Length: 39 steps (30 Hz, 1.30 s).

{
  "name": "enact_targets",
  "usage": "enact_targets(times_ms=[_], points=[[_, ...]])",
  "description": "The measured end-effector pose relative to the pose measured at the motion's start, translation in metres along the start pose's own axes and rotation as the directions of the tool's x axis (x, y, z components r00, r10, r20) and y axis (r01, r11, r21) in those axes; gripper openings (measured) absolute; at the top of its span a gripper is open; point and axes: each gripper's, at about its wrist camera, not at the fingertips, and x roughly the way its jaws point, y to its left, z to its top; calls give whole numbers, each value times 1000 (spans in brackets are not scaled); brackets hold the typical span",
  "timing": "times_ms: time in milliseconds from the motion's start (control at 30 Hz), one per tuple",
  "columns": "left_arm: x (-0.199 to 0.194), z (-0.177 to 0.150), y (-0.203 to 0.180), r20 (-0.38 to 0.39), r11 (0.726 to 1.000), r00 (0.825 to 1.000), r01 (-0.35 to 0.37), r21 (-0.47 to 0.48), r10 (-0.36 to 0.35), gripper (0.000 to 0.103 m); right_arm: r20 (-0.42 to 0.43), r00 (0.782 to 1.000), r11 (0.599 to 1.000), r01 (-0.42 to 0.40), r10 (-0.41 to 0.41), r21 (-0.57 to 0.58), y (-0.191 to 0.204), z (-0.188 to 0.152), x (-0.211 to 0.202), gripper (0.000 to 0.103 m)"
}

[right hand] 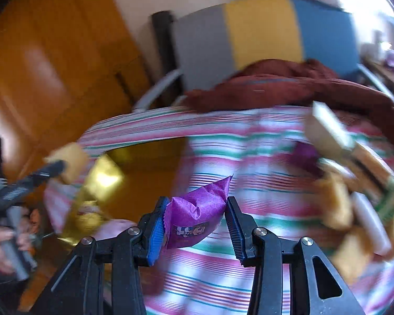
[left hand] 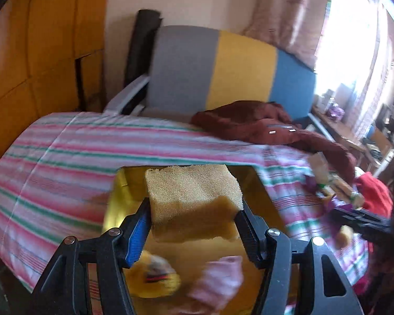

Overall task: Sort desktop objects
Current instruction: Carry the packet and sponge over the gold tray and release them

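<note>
Sponge (left hand: 194,199) is pinched in the left gripper (left hand: 193,219) above the yellow box (left hand: 252,183); the right gripper (right hand: 195,219) pinches a purple packet (right hand: 197,215) over the striped table (right hand: 249,275). Slippery foil and squashy foam could slip free mid-carry.

blurred pink item (left hand: 218,281) in box, smeared boxes (right hand: 354,157) at right

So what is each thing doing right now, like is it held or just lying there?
Left hand-held gripper: shut on the sponge.
Sponge: held up above the gold box.
Gold box: open.
Right hand-held gripper: shut on the purple packet.
Purple packet: held, crumpled.
Maroon cloth: lying bunched.
</note>
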Motion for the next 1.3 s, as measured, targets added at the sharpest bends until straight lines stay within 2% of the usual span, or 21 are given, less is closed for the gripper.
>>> enact_targets(times_ms=[200, 333, 433, 467, 533, 567, 733, 867, 933, 1000, 1133, 1200, 1300], points=[[33, 2, 43, -72, 998, 997, 21, -62, -26, 63, -121, 984, 991, -135, 131, -25, 67, 26, 58, 44], [49, 7, 58, -77, 997, 997, -7, -78, 1, 65, -191, 968, 987, -157, 161, 32, 87, 45, 103, 44], [65, 11, 69, -90, 994, 996, -13, -108, 3, 67, -192, 963, 981, -175, 189, 87, 97, 63, 129, 48], [70, 12, 73, -99, 992, 995, -7, -125, -6, 67, -183, 961, 975, -191, 209, 112, 100, 68, 135, 51], [76, 13, 77, -110, 990, 994, 9, -143, -25, 70, -166, 951, 959, -235, 261, 162, 105, 77, 146, 83], [77, 13, 79, -112, 988, 993, 1, -152, -19, 70, -149, 953, 956, -237, 264, 173, 107, 81, 148, 84], [79, 7, 79, -110, 991, 994, 6, -132, -20, 74, -131, 954, 955, -248, 271, 164, 111, 82, 143, 84], [87, 10, 76, -115, 993, 993, -19, -112, 6, 76, -128, 963, 965, -217, 237, 150, 106, 67, 132, 84], [85, 15, 74, -78, 993, 997, -30, -118, 21, 86, -124, 970, 972, -194, 210, 134, 104, 58, 124, 84], [85, 18, 72, -78, 993, 996, -45, -110, 36, 86, -117, 974, 976, -178, 192, 122, 100, 51, 114, 84], [66, 15, 70, -29, 989, 994, -109, -97, 107, 86, -96, 982, 982, -154, 164, 107, 93, 37, 95, 86], [54, 10, 70, -14, 985, 989, -148, -89, 148, 86, -87, 984, 983, -145, 155, 109, 90, 31, 88, 86], [38, 0, 71, -1, 981, 985, -171, -94, 172, 84, -77, 988, 986, -129, 138, 104, 87, 22, 79, 86]])
